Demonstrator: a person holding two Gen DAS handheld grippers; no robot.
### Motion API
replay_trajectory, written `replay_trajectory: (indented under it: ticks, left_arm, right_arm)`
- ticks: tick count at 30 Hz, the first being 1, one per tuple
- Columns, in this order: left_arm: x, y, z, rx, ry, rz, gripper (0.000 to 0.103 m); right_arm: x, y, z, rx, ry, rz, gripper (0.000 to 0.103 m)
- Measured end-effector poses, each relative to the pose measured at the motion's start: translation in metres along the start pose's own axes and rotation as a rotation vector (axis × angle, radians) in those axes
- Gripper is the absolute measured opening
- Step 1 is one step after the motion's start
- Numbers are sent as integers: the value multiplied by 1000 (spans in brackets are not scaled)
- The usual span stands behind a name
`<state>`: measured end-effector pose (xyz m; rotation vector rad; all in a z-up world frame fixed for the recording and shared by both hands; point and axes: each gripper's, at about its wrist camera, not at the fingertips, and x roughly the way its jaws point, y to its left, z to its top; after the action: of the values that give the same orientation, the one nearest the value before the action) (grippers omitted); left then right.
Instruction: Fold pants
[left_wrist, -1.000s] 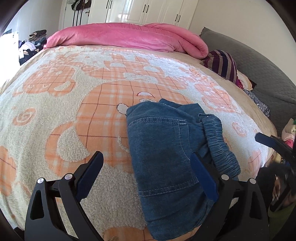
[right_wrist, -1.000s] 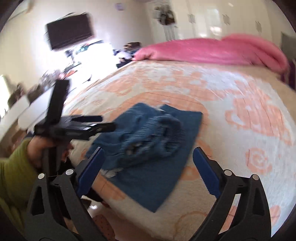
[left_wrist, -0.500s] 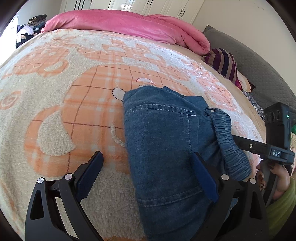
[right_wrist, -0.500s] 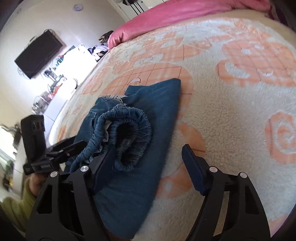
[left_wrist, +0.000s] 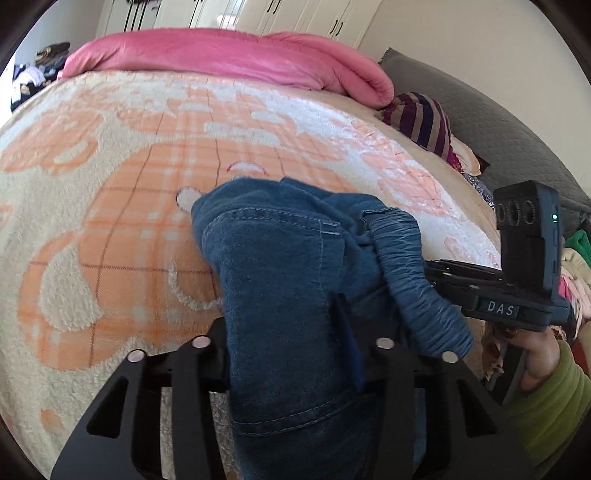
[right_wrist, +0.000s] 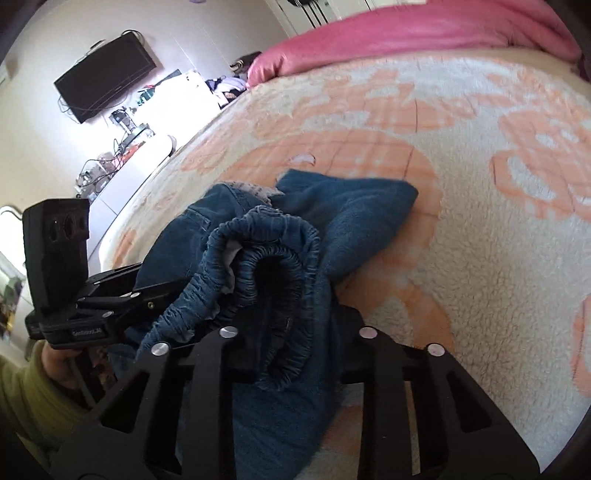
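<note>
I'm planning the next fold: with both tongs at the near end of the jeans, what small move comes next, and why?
Probably finish the pinch, then lift slightly. The left tongs and right tongs are closing with denim of the jeans bunched between them, and the far end lies on the blanket.

We see the blue denim pants (left_wrist: 280, 280) bunched in a folded heap near the bed's near edge. Their gathered elastic waistband (right_wrist: 273, 266) curls open on top, and a fleecy blue inner side shows at the far corner.

Peach-patterned fleece bed (left_wrist: 110, 229) bears denim pants (left_wrist: 280, 266), pink duvet (left_wrist: 221, 55).
</note>
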<state>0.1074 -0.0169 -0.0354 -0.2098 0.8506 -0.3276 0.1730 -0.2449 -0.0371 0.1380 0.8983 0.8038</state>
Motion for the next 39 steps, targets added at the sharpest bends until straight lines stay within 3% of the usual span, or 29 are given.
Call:
replay_trajectory:
  ticks: [5,16,28,31,39]
  left_arm:
    - [-10,-8,17,40,-52,21,39]
    - [5,9,70,48,-119,73,39]
    - [29,31,61,-6,-66,86,47]
    - [33,34,58,-13,-49,91,52]
    - [38,38,54,-26,-25,105,61]
  right_arm:
    - [-8,18,24,-96,-36,-20,14]
    - [13,0,78,-90,-85,-53,13]
    - [39,-32,65,25,7,-147,16]
    - [44,-37,60,40,30,-191,30]
    - [48,-31,57,1,42,-263,46]
